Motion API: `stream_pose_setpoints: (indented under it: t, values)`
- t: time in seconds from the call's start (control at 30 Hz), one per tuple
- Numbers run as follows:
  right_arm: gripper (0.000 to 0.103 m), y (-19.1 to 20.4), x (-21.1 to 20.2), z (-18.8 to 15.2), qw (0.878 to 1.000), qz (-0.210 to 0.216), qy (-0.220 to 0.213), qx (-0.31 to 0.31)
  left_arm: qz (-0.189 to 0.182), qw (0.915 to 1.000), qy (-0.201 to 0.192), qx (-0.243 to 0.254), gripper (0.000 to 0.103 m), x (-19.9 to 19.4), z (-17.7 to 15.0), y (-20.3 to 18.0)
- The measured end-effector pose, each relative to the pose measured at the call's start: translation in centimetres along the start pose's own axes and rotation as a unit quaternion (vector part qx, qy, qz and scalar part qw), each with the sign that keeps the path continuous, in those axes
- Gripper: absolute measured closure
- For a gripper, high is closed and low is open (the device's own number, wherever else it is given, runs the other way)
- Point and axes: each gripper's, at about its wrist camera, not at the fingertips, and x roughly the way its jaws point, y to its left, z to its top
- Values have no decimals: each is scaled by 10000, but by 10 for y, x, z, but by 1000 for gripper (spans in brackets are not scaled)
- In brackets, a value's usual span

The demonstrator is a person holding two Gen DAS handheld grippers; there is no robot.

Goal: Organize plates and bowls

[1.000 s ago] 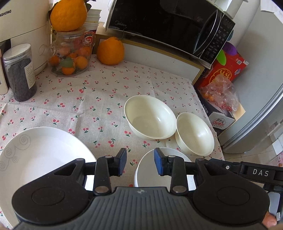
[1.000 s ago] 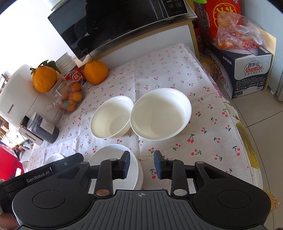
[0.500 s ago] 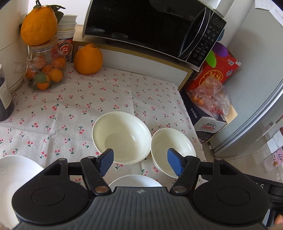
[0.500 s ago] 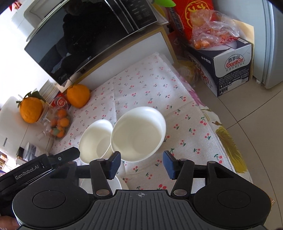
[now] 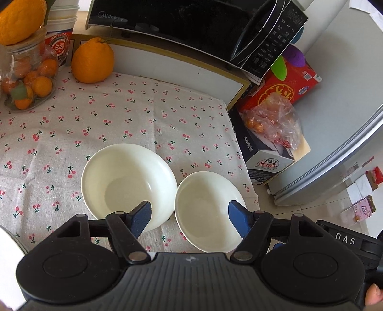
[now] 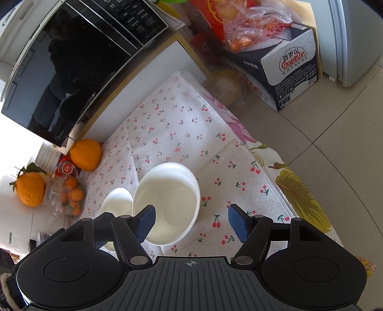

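Two cream-white bowls stand side by side on the cherry-print cloth. In the left wrist view the left bowl (image 5: 126, 184) is the wider and the right bowl (image 5: 205, 210) sits near the table's right edge. My left gripper (image 5: 189, 215) hovers open above them, one finger over each bowl, gripping nothing. In the right wrist view the right bowl (image 6: 167, 203) is nearest and the left bowl (image 6: 117, 205) peeks out behind it. My right gripper (image 6: 191, 221) hangs over the right bowl with its jaws opening; no pad presses on the bowl. A sliver of white plate (image 5: 7, 268) shows at the bottom left.
A black microwave (image 5: 179, 21) sits on a shelf behind the table. An orange (image 5: 92, 61) and a jar of small oranges (image 5: 28, 79) stand at the back left. Off the table's right edge are a Ganten box (image 5: 265, 155), a fruit bag (image 5: 275, 119) and a fridge (image 5: 347, 107).
Both grippers opened wider and shifted right along the table toward the two bowls. The plates slid almost out of view. The right wrist view rolled, so the table now appears tilted.
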Motion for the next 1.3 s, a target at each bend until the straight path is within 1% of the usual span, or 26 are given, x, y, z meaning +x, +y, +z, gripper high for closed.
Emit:
stream_pose_setpoints:
  t: [0.1, 0.13, 0.17, 0.23, 0.3, 0.37, 0.43, 0.5, 0.67, 0.73, 0.77, 0.8, 0.83, 0.9, 1.0, 1.03, 1.07, 1.13, 1.17, 1.23, 1.3]
  values:
    - [36, -2, 4, 0, 10000, -1, 43, 84, -38, 10000, 23, -68, 47, 4, 1, 0]
    - [38, -3, 3, 0, 9999, 29, 37, 119, -53, 9999, 30, -91, 52, 5, 0, -1]
    - [39, -4, 3, 0, 9999, 42, 6, 134, -87, 9999, 28, -128, 54, 5, 0, -1]
    - [40, -3, 1, 0, 9999, 4, -93, 93, -187, 9998, 37, -114, 56, 6, -2, -3]
    - [40, -1, 2, 0, 9999, -44, -131, 27, -166, 9998, 83, -45, 58, 11, -3, -6]
    - [44, 1, 5, -1, 10000, -38, -91, 0, -120, 9998, 121, -72, 61, 15, -4, -6]
    - [49, 2, 8, -2, 10000, -46, -47, -25, -106, 9997, 177, -150, 62, 19, -6, -4]
    - [53, 4, 11, -3, 9999, -91, -38, -61, -79, 9996, 208, -160, 63, 22, -8, -4]
    - [53, 5, 17, -4, 9999, -169, -10, -30, 54, 9997, 233, -65, 63, 25, -10, -5]
    - [53, 6, 20, -5, 9998, -210, 22, -28, 44, 9996, 268, -83, 63, 27, -10, -5]
    - [55, 6, 22, -5, 9998, -216, 47, -19, 52, 9996, 285, -69, 63, 28, -11, -5]
    - [60, 6, 24, -5, 9997, -218, 66, -4, 62, 9995, 295, -51, 63, 28, -11, -5]
    - [62, 7, 25, -6, 9997, -229, 80, 7, 72, 9995, 307, -33, 64, 30, -12, -6]
    - [66, 8, 28, -7, 9996, -269, 101, 1, 105, 9994, 339, -32, 65, 33, -12, -6]
    - [69, 9, 32, -8, 9994, -321, 111, -5, 140, 9992, 365, -78, 69, 38, -12, -3]
    - [70, 9, 33, -8, 9994, -326, 113, 1, 147, 9992, 367, -74, 71, 39, -12, -3]
    - [72, 10, 35, -9, 9994, -332, 119, 4, 155, 9992, 360, -54, 75, 39, -12, -3]
    - [78, 10, 39, -9, 9993, -364, 131, 5, 205, 9992, 335, -3, 80, 40, -12, -3]
    - [80, 11, 41, -9, 9991, -391, 134, 5, 232, 9992, 319, 5, 84, 40, -13, -2]
    - [86, 13, 46, -10, 9990, -427, 160, -7, 240, 9992, 313, -10, 88, 42, -13, -1]
    - [87, 15, 49, -12, 9986, -492, 161, -51, 244, 9992, 303, -29, 92, 42, -13, 0]
